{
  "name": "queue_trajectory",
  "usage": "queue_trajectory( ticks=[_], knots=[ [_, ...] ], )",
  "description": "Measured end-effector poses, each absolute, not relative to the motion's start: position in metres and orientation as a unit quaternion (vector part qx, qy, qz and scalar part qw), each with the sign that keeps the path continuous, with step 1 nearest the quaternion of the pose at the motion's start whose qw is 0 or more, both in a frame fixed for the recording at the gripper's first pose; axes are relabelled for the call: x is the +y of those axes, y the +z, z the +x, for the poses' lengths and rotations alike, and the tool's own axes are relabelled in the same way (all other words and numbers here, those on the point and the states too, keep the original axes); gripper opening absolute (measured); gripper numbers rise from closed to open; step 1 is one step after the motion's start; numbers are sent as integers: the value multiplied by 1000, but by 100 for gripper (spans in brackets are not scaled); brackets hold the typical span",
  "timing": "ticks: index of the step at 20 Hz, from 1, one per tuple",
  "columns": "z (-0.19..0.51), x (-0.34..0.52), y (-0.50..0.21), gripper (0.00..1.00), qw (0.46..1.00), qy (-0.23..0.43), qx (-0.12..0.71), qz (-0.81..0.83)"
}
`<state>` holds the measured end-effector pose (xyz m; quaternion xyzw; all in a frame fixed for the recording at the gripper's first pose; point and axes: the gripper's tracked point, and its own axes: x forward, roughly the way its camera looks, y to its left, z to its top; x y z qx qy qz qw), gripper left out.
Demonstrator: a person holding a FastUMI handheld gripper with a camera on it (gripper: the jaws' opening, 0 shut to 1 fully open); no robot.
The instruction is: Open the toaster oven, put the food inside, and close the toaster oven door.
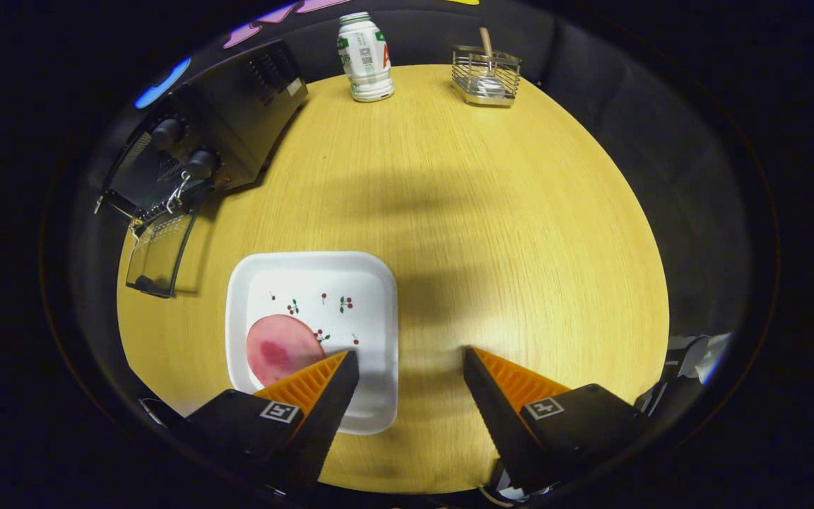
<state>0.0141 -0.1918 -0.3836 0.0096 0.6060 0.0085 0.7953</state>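
A black toaster oven (223, 127) stands at the far left of the round wooden table (492, 233), its glass door (158, 254) swung down open. A white square plate (336, 297) with small cherry prints lies just ahead of my left finger. On it rests a pink round slice of food (278, 348), partly hidden behind that left finger. My gripper (410, 360) hovers open above the table, its left finger over the plate's near right part, its right finger over bare wood. Nothing sits between the fingers.
A white bottle (365, 56) with a green cap stands at the table's far edge. To its right sits a wire basket (486, 76) with a wooden-handled utensil in it. Black cloth walls surround the table.
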Motion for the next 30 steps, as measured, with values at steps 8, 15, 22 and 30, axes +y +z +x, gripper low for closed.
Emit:
queue_trajectory(
  ticks=[8,15,22,30],
  knots=[
    [17,-182,-388,48,759,-4,650,31],
    [15,-179,-387,9,760,35,644,77],
    [5,-170,-384,5,740,21,636,218],
    [-4,-160,-371,6,707,-16,588,393]
  ],
)
